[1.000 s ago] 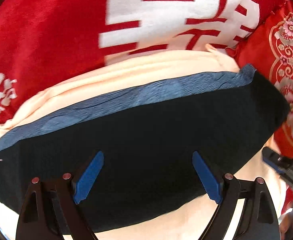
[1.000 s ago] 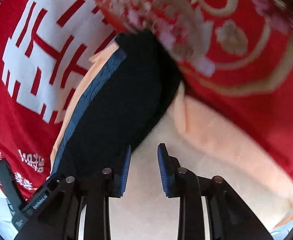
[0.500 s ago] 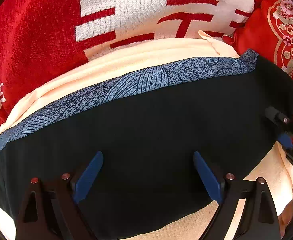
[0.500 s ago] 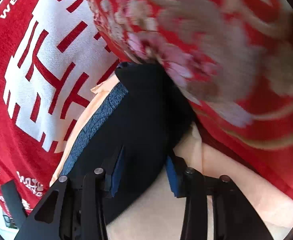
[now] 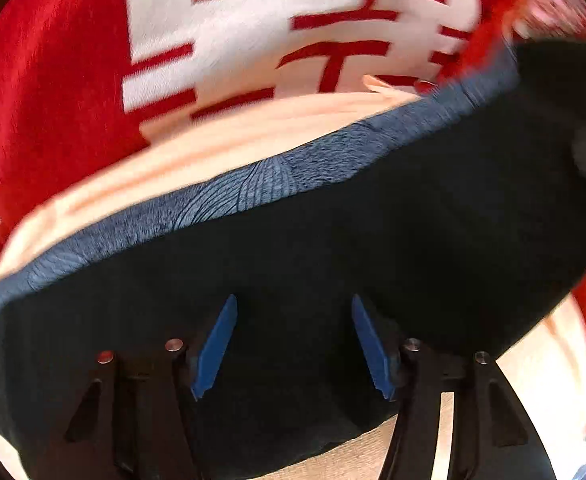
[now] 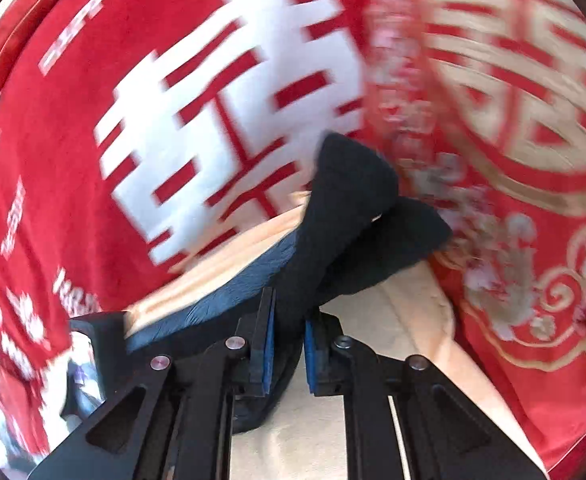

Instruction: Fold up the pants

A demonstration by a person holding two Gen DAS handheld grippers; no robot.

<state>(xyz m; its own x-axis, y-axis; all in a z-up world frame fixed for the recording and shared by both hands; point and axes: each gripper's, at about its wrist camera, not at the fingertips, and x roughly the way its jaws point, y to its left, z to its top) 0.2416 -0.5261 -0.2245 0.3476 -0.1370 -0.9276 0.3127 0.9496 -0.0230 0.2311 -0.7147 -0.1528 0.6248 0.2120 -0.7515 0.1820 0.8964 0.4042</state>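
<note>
While the red blanket with big white characters fills the background, the dark navy pants with a blue patterned waistband lie on a peach cloth. Right hand-held gripper is pinching a pants fold, jaws closing; left hand-held gripper is closing too, pads not pressing yet.

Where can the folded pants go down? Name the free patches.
Free: the bare cream sheet between the black pants and the embroidered red cushion, nearest the right gripper. Crowded: the pants fill the middle under the left gripper; the red blanket lies beyond.
</note>
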